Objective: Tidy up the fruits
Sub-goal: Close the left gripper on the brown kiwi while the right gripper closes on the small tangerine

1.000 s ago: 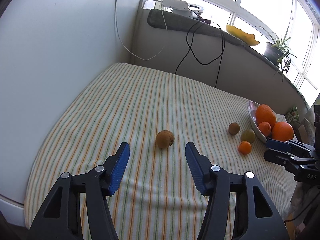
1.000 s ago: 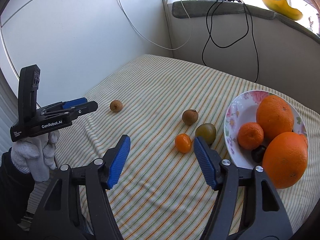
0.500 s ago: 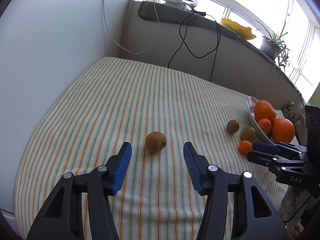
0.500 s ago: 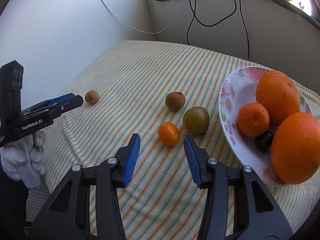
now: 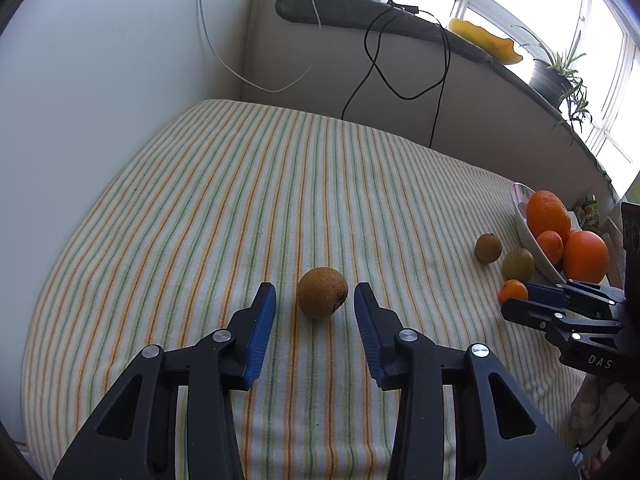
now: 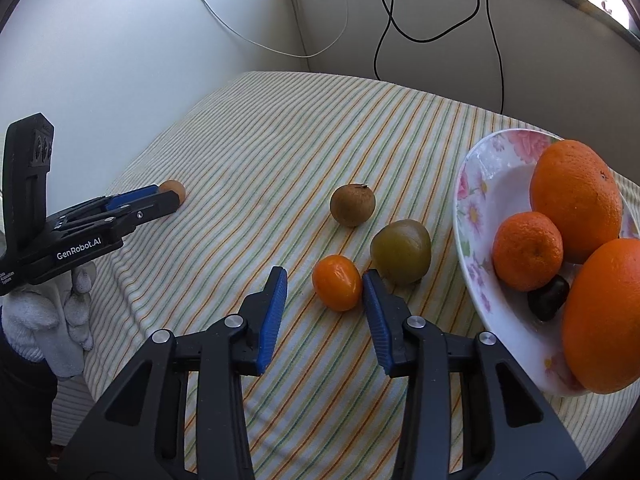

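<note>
A brown round fruit [image 5: 322, 298] lies on the striped cloth [image 5: 280, 200], between the blue pads [image 5: 260, 320] of my left gripper [image 5: 315, 298]. The jaws are closing, with a gap still showing on both sides. In the right wrist view a small orange fruit [image 6: 337, 288] sits between the tips of my right gripper [image 6: 325, 280]. Those jaws are closing too; the right pad [image 6: 376, 312] is close against the fruit and the left pad stands apart. A flowered plate [image 6: 468, 184] at the right holds two big oranges, a mandarin [image 6: 527, 250] and a dark fruit.
A greenish fruit [image 6: 401, 250] and a brown fruit [image 6: 353, 205] lie between the small orange fruit and the plate. White walls close the left and back, with cables [image 5: 372, 76] hanging down. A window ledge carries a potted plant [image 5: 552, 76]. A gloved hand [image 6: 52, 320] holds the left gripper.
Both grippers have come forward and down onto their fruits, and both pairs of jaws have narrowed. The brown fruit and the small orange fruit now lie between the pads.
</note>
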Tool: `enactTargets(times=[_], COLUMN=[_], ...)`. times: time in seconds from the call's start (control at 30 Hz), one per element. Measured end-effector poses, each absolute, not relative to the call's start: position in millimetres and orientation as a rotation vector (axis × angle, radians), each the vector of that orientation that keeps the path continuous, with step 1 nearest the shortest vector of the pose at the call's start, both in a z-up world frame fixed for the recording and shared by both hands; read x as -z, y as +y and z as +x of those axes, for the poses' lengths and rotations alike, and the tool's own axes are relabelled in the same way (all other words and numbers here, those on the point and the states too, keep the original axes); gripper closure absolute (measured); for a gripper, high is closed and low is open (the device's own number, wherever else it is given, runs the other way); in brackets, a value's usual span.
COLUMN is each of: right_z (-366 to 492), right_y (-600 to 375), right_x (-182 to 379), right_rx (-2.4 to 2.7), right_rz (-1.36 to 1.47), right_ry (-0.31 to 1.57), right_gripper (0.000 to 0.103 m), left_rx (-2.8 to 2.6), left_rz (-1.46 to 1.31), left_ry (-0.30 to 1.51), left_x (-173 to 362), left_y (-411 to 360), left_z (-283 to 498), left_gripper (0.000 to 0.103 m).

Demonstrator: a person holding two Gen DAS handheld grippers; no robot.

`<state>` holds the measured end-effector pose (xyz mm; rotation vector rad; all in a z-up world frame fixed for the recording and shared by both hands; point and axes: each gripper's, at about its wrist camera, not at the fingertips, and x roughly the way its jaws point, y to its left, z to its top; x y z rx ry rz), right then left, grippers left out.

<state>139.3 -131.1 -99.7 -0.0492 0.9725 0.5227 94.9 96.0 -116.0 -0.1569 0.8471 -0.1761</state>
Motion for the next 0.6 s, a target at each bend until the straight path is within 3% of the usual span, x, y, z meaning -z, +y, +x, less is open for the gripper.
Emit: enactTargets(times=[0.2, 0.6], right_z=[140.7, 135.8], right_y=[-133.1, -135.5], right_x=[100.4, 93.9], right_rx=[-0.524, -0.535], right_rz=[-0.037, -0.035], right_ry=[0.980, 0.955], right_gripper=[0.073, 0.077], left_rx=[0.180, 0.188], left_rz=[-0.159, -0.140], left_ry=[0.839, 0.808], left_x=[115.2, 104.1], left_y=[98.4, 91.1], left_z=[96.1, 87.1], left_gripper=[0.078, 0.079])
